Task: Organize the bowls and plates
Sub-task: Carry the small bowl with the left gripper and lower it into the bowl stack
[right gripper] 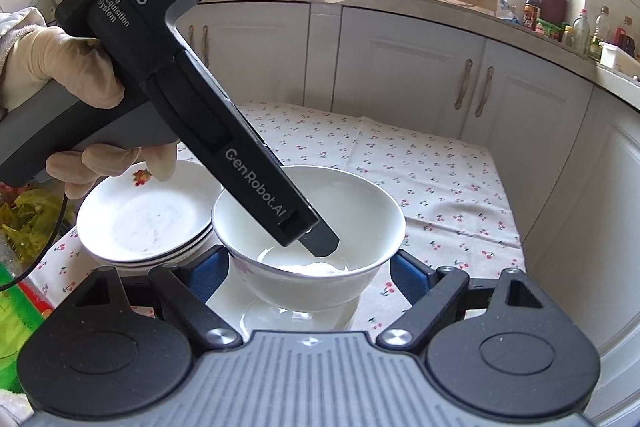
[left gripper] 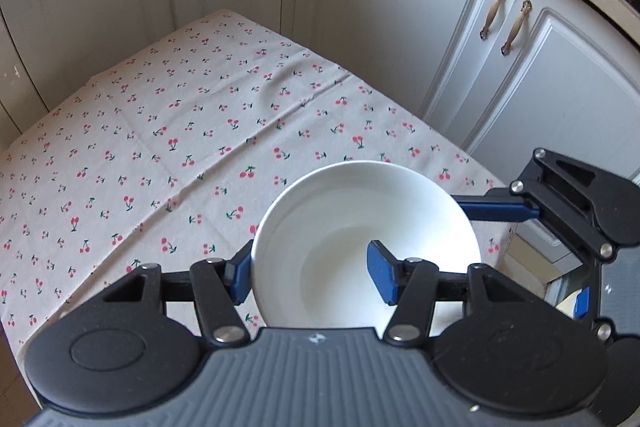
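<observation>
Bowls and plates are sharing the near edge of a table covered by a beige cherry-print cloth [left gripper: 168,131]. The left gripper [left gripper: 312,273], black with blue pads, is clamping the wall of a plain white ceramic bowl [left gripper: 360,211]: one finger is sitting outside the rim, the other is reaching inside, and the jaws are drawn as close as the wall allows. In the right wrist view that same bowl [right gripper: 352,219] is hanging above a shallow white dish [right gripper: 296,319], though whether they are touching is not clear. A gloved hand [right gripper: 68,67] is gripping the left tool's grey handle. The right gripper [right gripper: 304,277] is standing with its jaws wide apart, its blue pads flanking the bowl's lower body without pressing on it. Just left of the bowl, a stack of white plates [right gripper: 148,223], the top one bearing a small fruit motif on its rim, is resting on the cloth. White cabinet doors [left gripper: 400,27] with bronze handles are lining the background.
</observation>
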`<state>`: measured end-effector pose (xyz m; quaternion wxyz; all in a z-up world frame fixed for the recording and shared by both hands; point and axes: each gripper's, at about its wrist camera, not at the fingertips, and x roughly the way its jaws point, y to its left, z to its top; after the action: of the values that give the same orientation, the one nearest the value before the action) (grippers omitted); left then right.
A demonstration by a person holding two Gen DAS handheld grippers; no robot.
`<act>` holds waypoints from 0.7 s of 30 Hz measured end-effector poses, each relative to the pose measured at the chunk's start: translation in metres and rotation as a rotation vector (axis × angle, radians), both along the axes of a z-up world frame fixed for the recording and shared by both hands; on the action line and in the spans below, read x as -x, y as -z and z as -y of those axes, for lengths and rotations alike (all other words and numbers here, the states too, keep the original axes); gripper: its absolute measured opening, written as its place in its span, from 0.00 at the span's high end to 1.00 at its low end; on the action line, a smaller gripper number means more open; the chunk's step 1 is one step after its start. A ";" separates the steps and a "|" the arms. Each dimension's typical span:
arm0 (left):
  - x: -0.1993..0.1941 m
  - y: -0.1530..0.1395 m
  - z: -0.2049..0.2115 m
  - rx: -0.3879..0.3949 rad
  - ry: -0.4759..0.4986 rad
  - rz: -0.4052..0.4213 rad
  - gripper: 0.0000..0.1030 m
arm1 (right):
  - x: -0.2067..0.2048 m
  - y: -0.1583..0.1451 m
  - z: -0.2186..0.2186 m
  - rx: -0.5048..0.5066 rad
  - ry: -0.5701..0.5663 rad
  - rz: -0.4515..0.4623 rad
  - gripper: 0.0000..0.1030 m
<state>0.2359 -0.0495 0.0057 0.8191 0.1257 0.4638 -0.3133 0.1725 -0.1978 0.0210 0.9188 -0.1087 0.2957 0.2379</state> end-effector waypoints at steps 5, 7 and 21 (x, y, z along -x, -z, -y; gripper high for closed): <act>0.006 0.006 -0.005 0.012 -0.008 -0.001 0.45 | 0.005 0.008 -0.005 0.019 -0.017 -0.015 0.12; 0.009 0.008 -0.006 0.019 -0.012 -0.003 0.45 | 0.006 0.010 -0.006 0.020 -0.025 -0.021 0.12; 0.012 0.013 -0.009 0.015 0.004 0.014 0.45 | 0.005 0.018 -0.008 0.021 -0.034 -0.059 0.12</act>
<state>0.2244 -0.0410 -0.0075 0.8226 0.1225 0.4555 -0.3176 0.1677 -0.1899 0.0029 0.9043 -0.1162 0.3233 0.2533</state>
